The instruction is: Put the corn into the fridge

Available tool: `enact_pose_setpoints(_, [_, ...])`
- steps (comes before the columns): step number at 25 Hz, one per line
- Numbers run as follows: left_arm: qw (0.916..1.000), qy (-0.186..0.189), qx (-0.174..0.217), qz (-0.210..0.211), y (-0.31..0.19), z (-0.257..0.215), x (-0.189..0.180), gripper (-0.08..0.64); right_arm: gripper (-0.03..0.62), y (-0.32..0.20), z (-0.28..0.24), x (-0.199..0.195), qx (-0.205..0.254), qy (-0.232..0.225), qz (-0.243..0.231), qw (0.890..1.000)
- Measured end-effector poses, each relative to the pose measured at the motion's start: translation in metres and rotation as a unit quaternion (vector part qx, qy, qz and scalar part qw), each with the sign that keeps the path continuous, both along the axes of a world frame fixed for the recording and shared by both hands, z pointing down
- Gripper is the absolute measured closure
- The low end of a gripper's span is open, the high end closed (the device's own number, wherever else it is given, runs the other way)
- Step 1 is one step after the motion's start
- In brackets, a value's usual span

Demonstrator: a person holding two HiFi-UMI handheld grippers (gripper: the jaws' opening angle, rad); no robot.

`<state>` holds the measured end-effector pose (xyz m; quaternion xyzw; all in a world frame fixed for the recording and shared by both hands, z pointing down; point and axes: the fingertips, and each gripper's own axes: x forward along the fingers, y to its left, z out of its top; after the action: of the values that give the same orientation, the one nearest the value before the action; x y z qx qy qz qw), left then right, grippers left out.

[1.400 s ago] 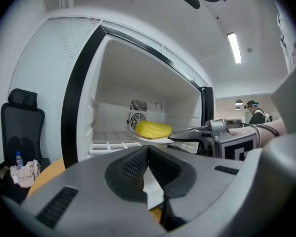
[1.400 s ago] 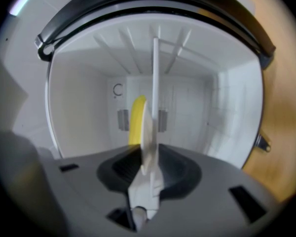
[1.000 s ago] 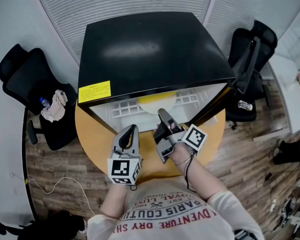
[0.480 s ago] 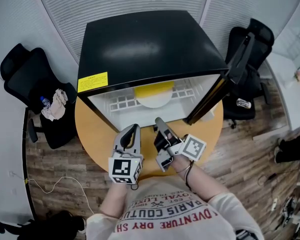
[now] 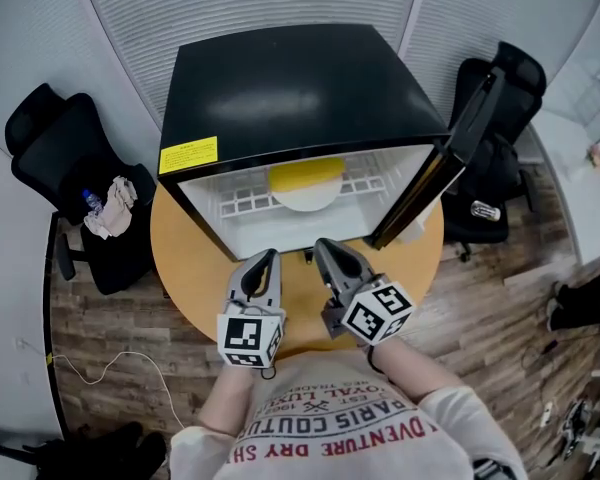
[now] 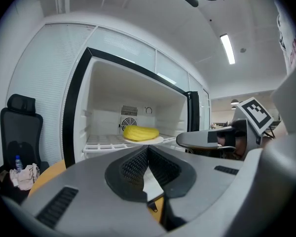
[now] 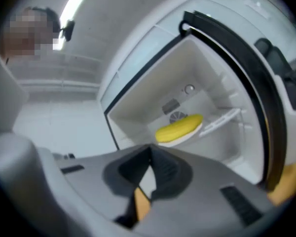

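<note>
The yellow corn point(image 5: 305, 173) lies on a white plate point(image 5: 302, 201) on the shelf inside the black fridge point(image 5: 290, 88), whose door point(image 5: 470, 143) stands open to the right. Both gripper views show the corn point(image 6: 140, 133) point(image 7: 180, 127) straight ahead on its plate. In front of the opening, over the table, my left gripper point(image 5: 267, 258) point(image 6: 148, 148) is shut and empty. Beside it my right gripper point(image 5: 323, 245) point(image 7: 150, 147) is shut too; its jaws have just been closing with nothing between them. Neither gripper touches the fridge.
The fridge stands on a round wooden table point(image 5: 195, 268). A black office chair point(image 5: 65, 183) at the left carries a bottle and a cloth point(image 5: 105, 211). Another black chair point(image 5: 505, 98) stands behind the open door. A white cable point(image 5: 90, 373) lies on the wooden floor.
My right gripper has drawn back from the fridge opening towards me, rolled so its marker cube faces up, and closed its jaws. The left gripper has barely shifted.
</note>
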<state>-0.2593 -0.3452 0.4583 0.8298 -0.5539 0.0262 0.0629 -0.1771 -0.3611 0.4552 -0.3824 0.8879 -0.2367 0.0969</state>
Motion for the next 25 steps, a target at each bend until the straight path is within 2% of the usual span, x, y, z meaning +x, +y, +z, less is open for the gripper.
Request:
enact_pose_setpoints(2, [1.0000, 0.000, 0.000, 0.000, 0.001, -0.001, 0.001, 0.528, 0.564, 0.003, -0.004, 0.000, 0.055, 0.072, 0.003, 0.996])
enact_pose_setpoints(5, [1.0000, -0.001, 0.001, 0.000, 0.002, -0.001, 0.004, 0.528, 0.563, 0.007, -0.012, 0.000, 0.133, 0.159, 0.008, 0.978])
enact_pose_setpoints(10, [1.0000, -0.002, -0.002, 0.000, 0.003, 0.002, 0.008, 0.528, 0.563, 0.012, -0.020, 0.001, 0.199, 0.209, 0.010, 0.958])
enact_pose_setpoints(12, [1.0000, -0.002, 0.000, 0.001, 0.004, 0.002, 0.011, 0.528, 0.563, 0.015, -0.019, 0.002, 0.201, 0.210, 0.008, 0.957])
enact_pose_setpoints(15, [1.0000, -0.005, 0.005, 0.006, 0.006, -0.001, 0.015, 0.528, 0.565, 0.016, -0.011, 0.008, 0.165, 0.192, 0.005, 0.967])
enact_pose_setpoints(17, [0.9999, -0.008, 0.009, 0.008, 0.007, -0.003, 0.017, 0.528, 0.565, 0.015, -0.007, 0.011, 0.150, 0.188, 0.007, 0.971])
enact_pose_setpoints(25, [0.9999, -0.010, 0.011, 0.006, 0.007, -0.004, 0.019, 0.528, 0.565, 0.018, -0.004, 0.017, 0.147, 0.189, 0.011, 0.971])
